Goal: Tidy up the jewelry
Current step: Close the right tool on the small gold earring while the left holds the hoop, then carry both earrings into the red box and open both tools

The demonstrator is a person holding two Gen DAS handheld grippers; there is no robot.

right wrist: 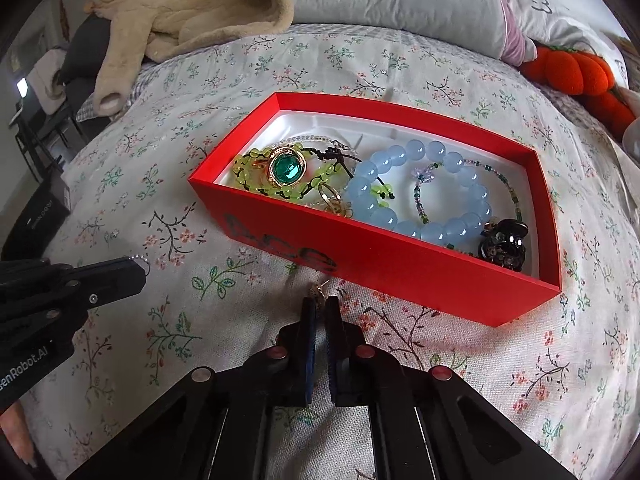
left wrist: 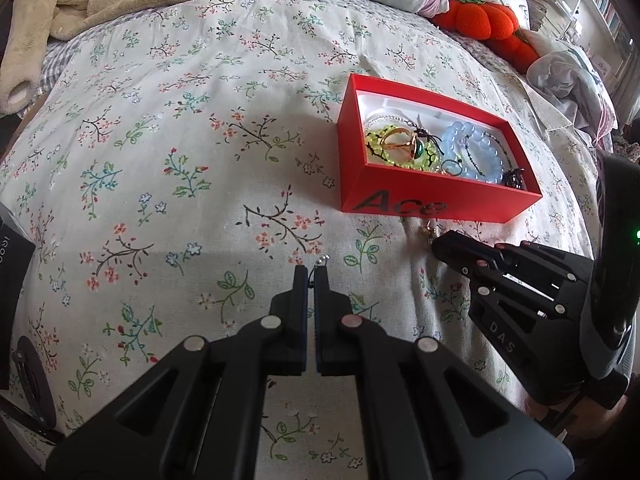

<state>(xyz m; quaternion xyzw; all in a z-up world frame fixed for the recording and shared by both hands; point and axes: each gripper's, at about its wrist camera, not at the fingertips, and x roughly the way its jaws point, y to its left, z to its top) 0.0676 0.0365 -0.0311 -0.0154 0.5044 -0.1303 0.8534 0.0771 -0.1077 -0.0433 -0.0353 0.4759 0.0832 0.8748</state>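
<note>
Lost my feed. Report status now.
Left gripper shut on silver chain. Right gripper shut on gold earring, just short of red box. Nothing blocking.

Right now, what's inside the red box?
In the red box: a blue bead bracelet, a green-stone ring on yellow-green beads, a thin beaded strand, a dark clip. Anything beneath them is hidden.
</note>
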